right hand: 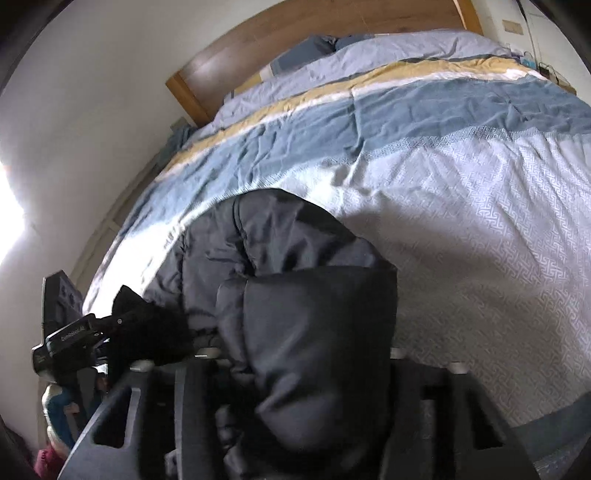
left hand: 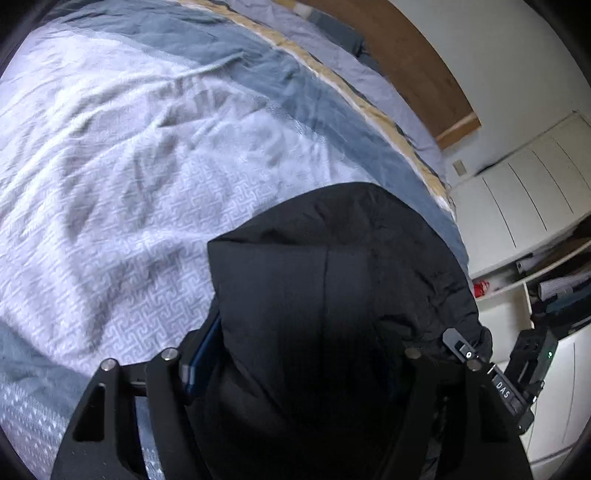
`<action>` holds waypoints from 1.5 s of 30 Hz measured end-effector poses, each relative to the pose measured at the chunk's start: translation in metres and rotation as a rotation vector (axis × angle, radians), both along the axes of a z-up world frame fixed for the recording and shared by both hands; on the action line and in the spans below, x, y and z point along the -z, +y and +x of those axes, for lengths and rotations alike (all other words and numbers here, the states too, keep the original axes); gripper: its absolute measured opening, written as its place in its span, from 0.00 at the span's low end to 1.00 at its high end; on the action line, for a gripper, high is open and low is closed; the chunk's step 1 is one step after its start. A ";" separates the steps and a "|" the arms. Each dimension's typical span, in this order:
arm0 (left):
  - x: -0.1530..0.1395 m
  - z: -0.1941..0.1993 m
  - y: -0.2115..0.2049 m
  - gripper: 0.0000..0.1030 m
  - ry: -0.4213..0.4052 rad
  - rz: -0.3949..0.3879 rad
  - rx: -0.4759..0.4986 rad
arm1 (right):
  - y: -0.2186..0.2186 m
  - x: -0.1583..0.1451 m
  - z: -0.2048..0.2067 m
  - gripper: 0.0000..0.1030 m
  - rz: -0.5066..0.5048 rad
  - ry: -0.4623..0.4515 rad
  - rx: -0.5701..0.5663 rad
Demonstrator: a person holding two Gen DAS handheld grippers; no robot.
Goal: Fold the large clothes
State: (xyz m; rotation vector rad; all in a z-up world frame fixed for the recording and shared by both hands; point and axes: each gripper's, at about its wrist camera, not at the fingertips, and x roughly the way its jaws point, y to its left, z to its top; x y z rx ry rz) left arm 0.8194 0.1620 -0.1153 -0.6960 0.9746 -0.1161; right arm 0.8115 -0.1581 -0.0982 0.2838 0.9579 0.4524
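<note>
A black padded jacket [left hand: 332,288] is bunched up above the bed and drapes over both grippers. In the left wrist view my left gripper [left hand: 295,354] is shut on the jacket, whose fabric fills the space between the fingers and hides the tips. The right gripper's body [left hand: 517,373] shows at the right edge, buried in the same jacket. In the right wrist view my right gripper [right hand: 299,354] is shut on the jacket [right hand: 295,295], with folds hanging over the fingers. The left gripper [right hand: 81,332] shows at the left, holding the jacket's other part.
The bed [left hand: 129,166] has a white patterned quilt with blue, yellow and grey stripes [right hand: 406,110], pillows and a wooden headboard [right hand: 295,29]. White drawers and cluttered shelves [left hand: 535,221] stand beside the bed. A bright window [right hand: 11,206] is on the left.
</note>
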 end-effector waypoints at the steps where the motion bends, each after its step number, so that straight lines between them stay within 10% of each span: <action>1: -0.005 -0.003 -0.003 0.45 -0.010 0.008 0.003 | 0.001 -0.002 -0.003 0.26 0.005 -0.006 -0.005; 6: -0.033 -0.025 -0.011 0.19 -0.016 0.061 0.011 | 0.001 -0.026 -0.028 0.17 0.012 -0.034 -0.053; 19: -0.118 -0.228 -0.010 0.16 -0.088 0.004 0.018 | -0.025 -0.133 -0.220 0.16 0.060 -0.178 -0.272; 33: -0.104 -0.418 -0.016 0.16 -0.145 -0.047 0.059 | -0.060 -0.121 -0.389 0.16 0.163 -0.150 -0.303; 45: -0.065 -0.476 -0.048 0.32 -0.062 0.139 0.122 | -0.060 -0.051 -0.427 0.23 -0.015 -0.051 -0.309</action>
